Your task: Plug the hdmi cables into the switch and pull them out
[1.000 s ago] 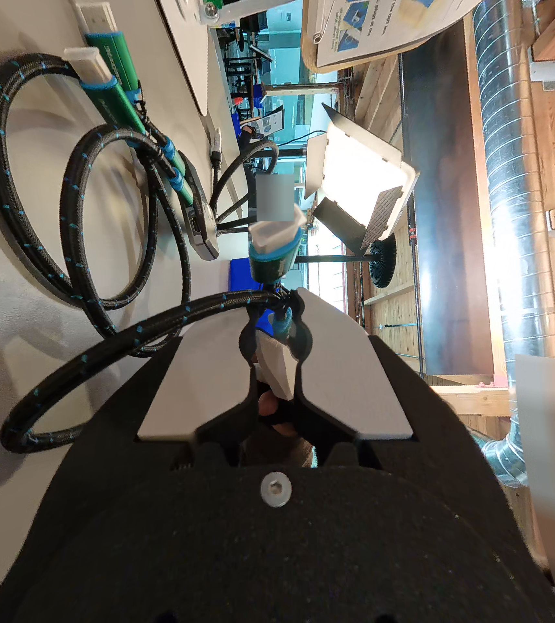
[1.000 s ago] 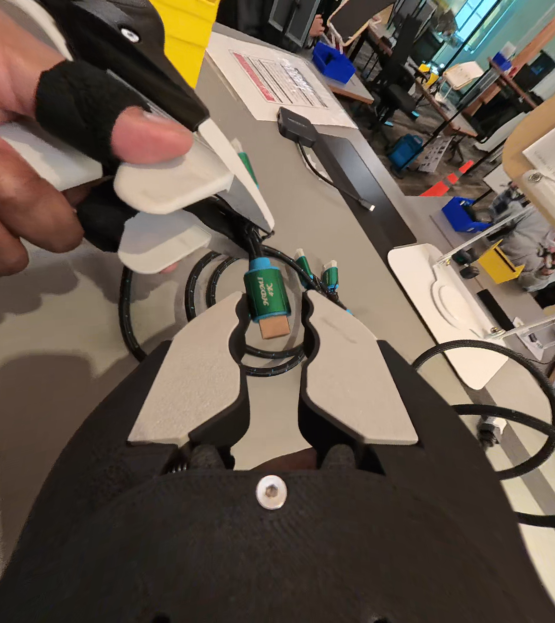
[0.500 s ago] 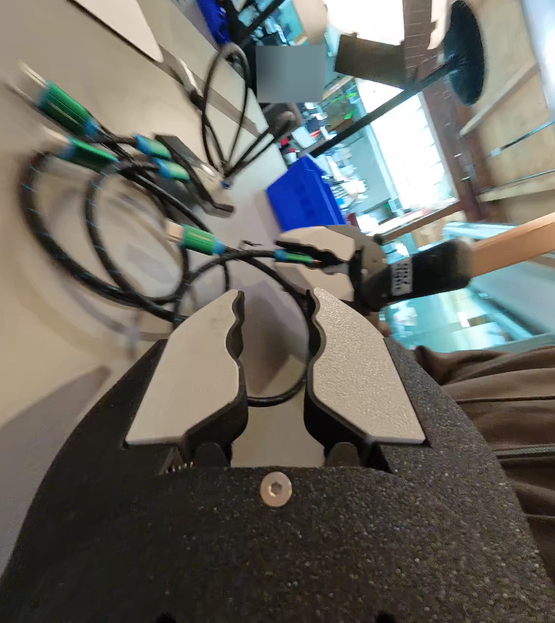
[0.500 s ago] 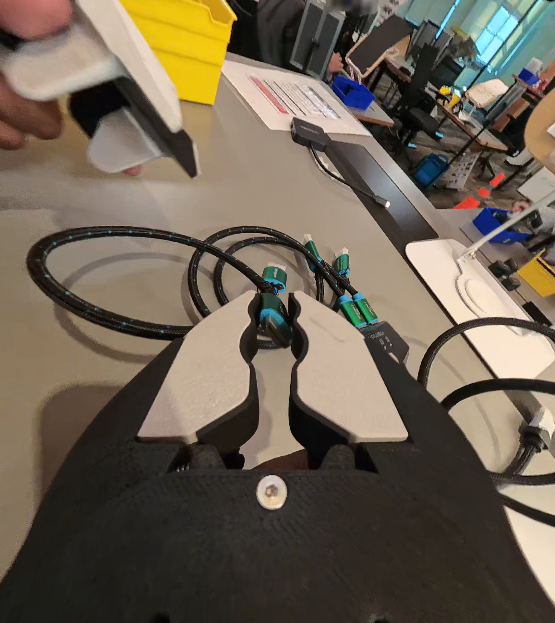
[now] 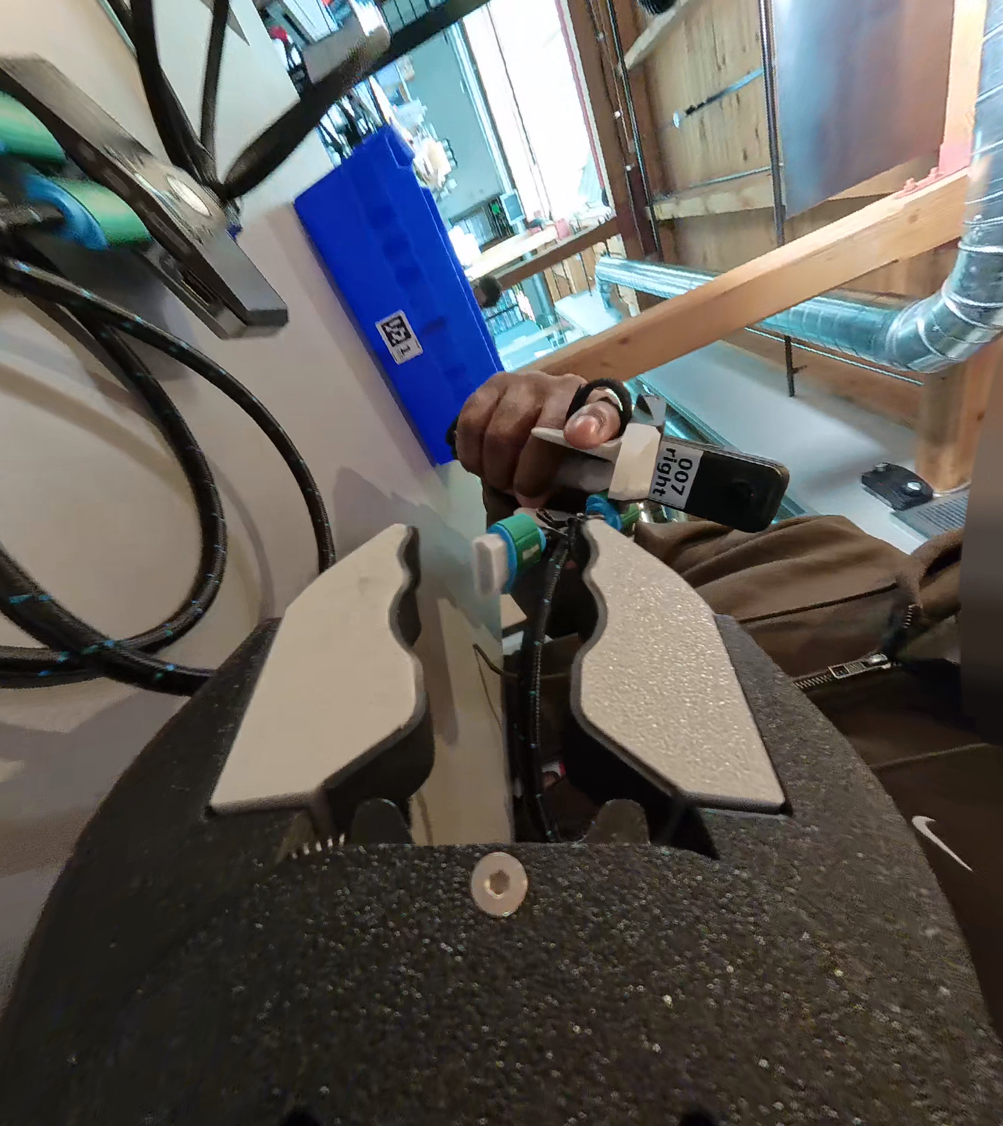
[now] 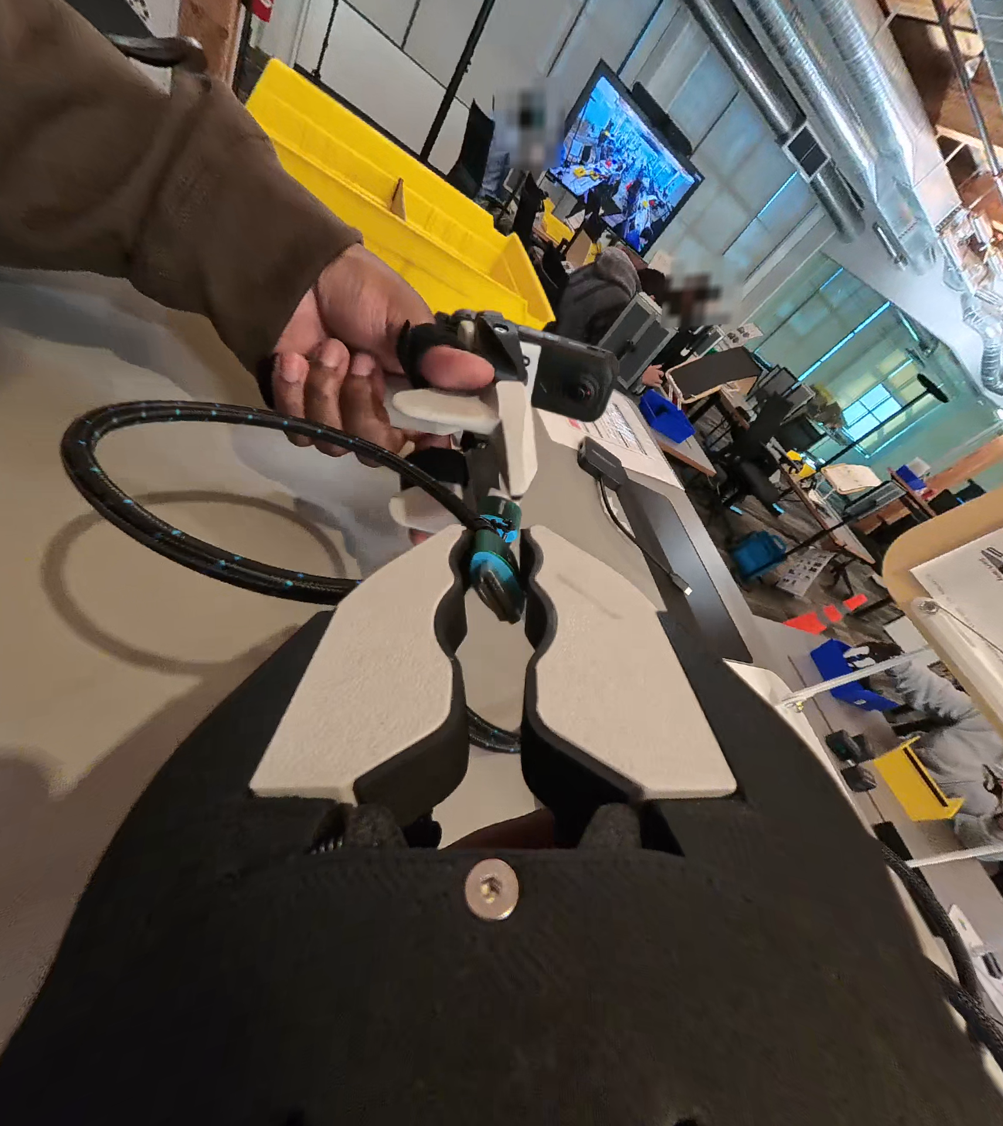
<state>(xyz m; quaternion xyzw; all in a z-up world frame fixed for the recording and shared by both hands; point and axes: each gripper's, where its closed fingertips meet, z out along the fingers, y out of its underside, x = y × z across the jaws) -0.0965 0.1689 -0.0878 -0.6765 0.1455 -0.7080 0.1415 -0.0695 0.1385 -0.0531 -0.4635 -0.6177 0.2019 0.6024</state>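
In the right wrist view my right gripper (image 6: pixel 496 539) is shut on a green plug with a blue collar (image 6: pixel 492 576), lifted off the grey table (image 6: pixel 91 609). Its black braided cable (image 6: pixel 121 481) loops to the left. A second green plug (image 6: pixel 502 506) is tied to it just beyond my fingertips. My left gripper (image 5: pixel 499 536) is open. That second plug, with a white cap (image 5: pixel 508 557), stands between its fingers, close to the right finger (image 5: pixel 639 640); the left pad is clear of it. A hand (image 5: pixel 517 426) holds the right gripper just beyond.
A black hub with green plugs (image 5: pixel 139 201) and coiled braided cables (image 5: pixel 212 487) lie on the table, with a blue bin (image 5: pixel 401 292) behind. A yellow bin (image 6: pixel 401 201), a small black adapter (image 6: pixel 602 463) and a dark mat (image 6: pixel 687 579) are farther off. Spacing between my two grippers at the tips: around 6 centimeters.
My left gripper let go of the cable end it held and opened wide. My right gripper closed on the green plug, lifted it off the table and brought it close to the left gripper.
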